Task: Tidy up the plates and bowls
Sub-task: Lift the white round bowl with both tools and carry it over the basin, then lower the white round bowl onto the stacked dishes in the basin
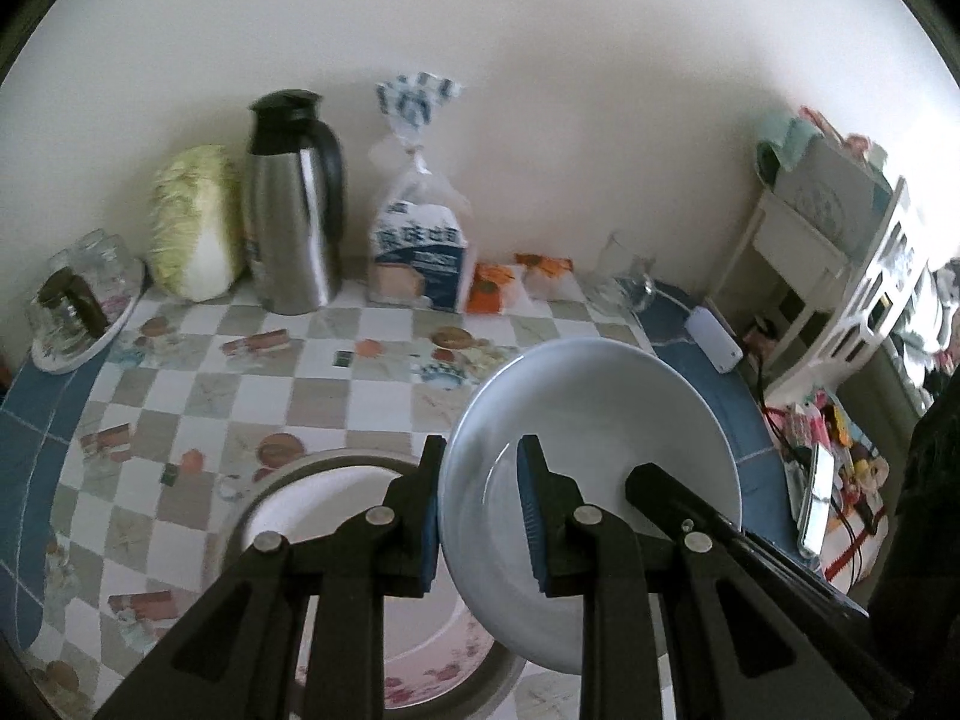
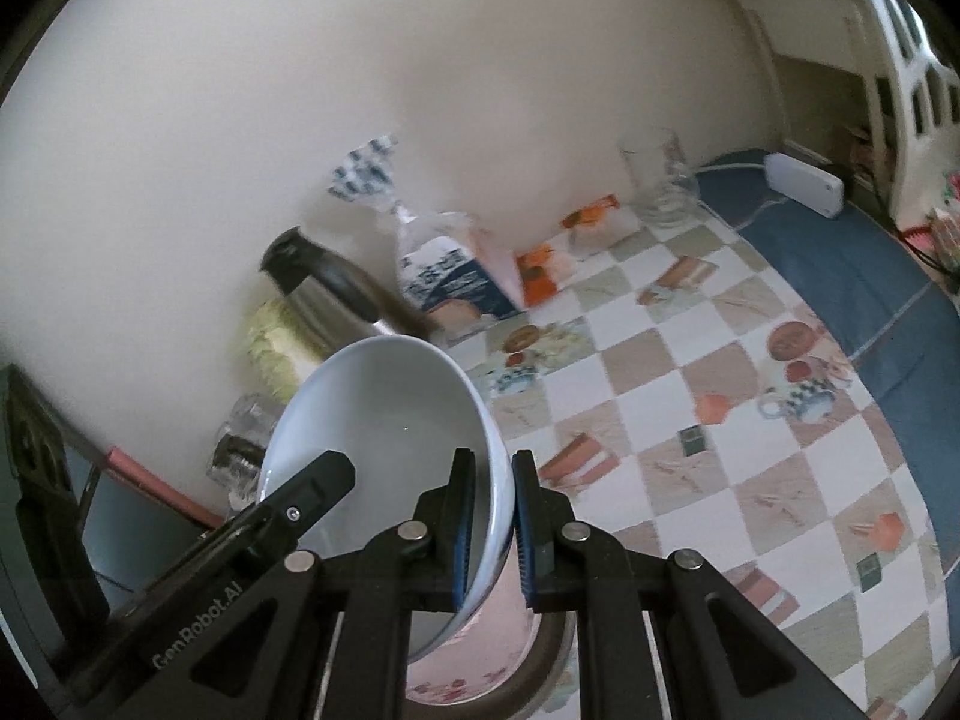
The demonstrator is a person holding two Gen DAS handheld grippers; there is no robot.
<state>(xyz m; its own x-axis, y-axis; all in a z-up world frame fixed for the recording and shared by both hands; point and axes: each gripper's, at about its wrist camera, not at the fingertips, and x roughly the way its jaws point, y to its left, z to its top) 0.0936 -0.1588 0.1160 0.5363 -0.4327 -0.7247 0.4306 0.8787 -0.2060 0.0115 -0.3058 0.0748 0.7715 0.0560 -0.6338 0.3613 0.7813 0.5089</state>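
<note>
— White bowl (image 1: 591, 456), and both grippers are on it?

— Yes. The left gripper (image 1: 480, 516) has its blue pads clamped on the bowl's near-left rim, one finger outside, one inside. The right gripper (image 2: 493, 531) pinches the rim (image 2: 501, 516) the same way, jaws narrow around the wall.

— Where does the bowl sit?

— Held tilted, lifted off the tabletop (image 1: 336, 396), just above a floral plate (image 1: 432, 669) lying in a grey-rimmed dish (image 1: 312, 465) directly beneath the grippers.

— And farther out?

— Beyond the left gripper, against the wall, a steel thermos jug (image 1: 294, 210) with a cabbage (image 1: 195, 225) to its left and a bread bag (image 1: 420, 252) to its right. Ahead-right, clear glasses (image 1: 624, 279).
</note>
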